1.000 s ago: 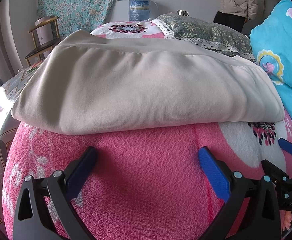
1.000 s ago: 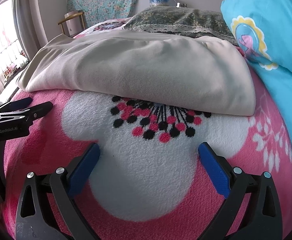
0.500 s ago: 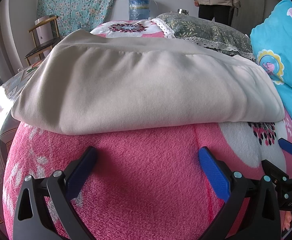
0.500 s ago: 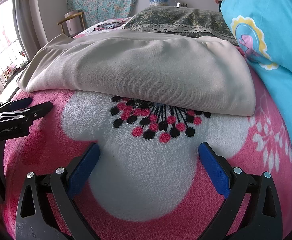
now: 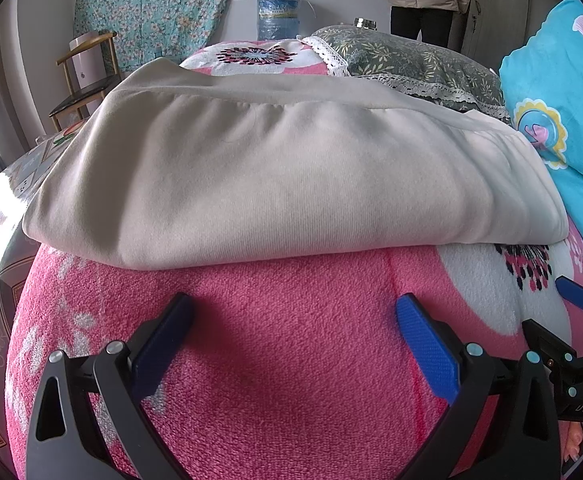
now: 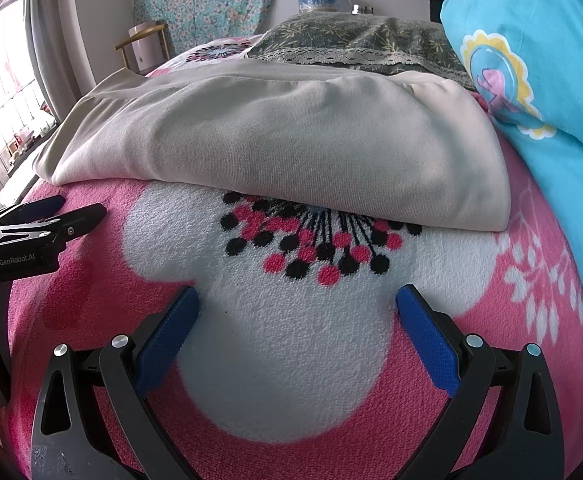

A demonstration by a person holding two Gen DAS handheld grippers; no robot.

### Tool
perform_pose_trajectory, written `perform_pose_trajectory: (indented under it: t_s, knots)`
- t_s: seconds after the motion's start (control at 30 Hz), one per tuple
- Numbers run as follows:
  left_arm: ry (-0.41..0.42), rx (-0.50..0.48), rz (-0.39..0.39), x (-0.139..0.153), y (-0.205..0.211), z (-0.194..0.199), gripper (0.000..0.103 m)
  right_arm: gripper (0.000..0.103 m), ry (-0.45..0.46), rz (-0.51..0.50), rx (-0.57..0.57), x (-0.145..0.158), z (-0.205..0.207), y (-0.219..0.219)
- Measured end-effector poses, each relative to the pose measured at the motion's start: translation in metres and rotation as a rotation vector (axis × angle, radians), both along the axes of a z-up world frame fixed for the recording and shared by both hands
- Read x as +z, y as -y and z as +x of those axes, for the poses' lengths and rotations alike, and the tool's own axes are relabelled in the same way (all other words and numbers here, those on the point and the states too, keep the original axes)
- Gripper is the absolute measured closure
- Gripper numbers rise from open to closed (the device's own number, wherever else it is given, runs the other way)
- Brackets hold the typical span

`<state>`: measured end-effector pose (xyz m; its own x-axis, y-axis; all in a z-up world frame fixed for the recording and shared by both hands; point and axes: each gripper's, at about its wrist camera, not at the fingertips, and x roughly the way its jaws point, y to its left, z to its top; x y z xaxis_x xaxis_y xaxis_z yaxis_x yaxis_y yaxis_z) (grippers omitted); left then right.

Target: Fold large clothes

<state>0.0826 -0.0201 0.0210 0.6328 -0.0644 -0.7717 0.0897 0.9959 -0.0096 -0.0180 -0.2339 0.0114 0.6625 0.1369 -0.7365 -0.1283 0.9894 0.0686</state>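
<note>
Two empty wide-spread grippers [image 5: 293, 344] [image 6: 297, 338]; folded beige garment's [image 5: 283, 176] far edge hidden.

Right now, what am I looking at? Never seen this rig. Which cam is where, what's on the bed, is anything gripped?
There is no robot arm: a person holds a two-finger gripper in each hand, and each gripper carries a fisheye camera looking forward along its fingers. One picture is from the left gripper, the other from the right gripper; the black arms with blue pads at the bottom of each view are that gripper's own fingers. Each view also catches the other gripper at its edge.

The surface is a bed covered by a pink flowered blanket. On it lies a beige garment, already folded into a thick rectangle. Beyond it are a grey-green pillow and a blue cartoon-print pillow.

Nothing is held: both grippers are open, short of the garment and not touching it.
</note>
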Motion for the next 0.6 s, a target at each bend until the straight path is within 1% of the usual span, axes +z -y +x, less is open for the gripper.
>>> perform_pose_trajectory:
  t_s: [0.6]
  knots:
    - [0.000,0.000,0.000,-0.0001,0.0000,0.0000,0.004,0.007,-0.006,0.014,-0.002,-0.0013,0.0013,-0.0014]
